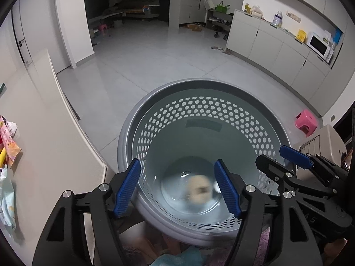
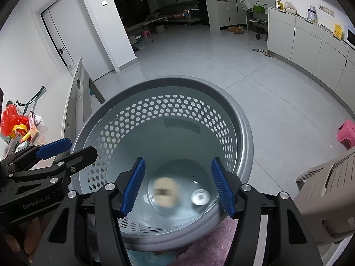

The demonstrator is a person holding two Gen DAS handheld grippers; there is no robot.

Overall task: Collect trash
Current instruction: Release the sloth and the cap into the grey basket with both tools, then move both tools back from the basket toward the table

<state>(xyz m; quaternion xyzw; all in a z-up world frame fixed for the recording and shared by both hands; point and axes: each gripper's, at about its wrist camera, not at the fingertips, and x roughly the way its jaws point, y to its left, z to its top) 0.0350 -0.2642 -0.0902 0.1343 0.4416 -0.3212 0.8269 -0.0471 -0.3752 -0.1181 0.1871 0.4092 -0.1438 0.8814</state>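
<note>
A grey perforated waste basket (image 1: pixel 206 88) stands on the floor below both grippers; it also shows in the right wrist view (image 2: pixel 244 119). A blurred beige piece of trash (image 1: pixel 199 189) is inside it, low down, and shows in the right wrist view (image 2: pixel 165 191) beside a small round silver lid (image 2: pixel 200 197). My left gripper (image 1: pixel 177 187) is open and empty above the basket. My right gripper (image 2: pixel 177 186) is open and empty above it too, seen at the right of the left wrist view (image 1: pixel 279 155). The left gripper shows at the left of the right wrist view (image 2: pixel 75 148).
A pale table (image 1: pixel 44 133) at the left holds wrappers and bags (image 1: pixel 8 141), with a red bag (image 2: pixel 11 119) among them. A pink stool (image 1: pixel 306 122) and a beige crate (image 2: pixel 328 190) stand at the right. White cabinets (image 1: pixel 277 51) line the far right wall.
</note>
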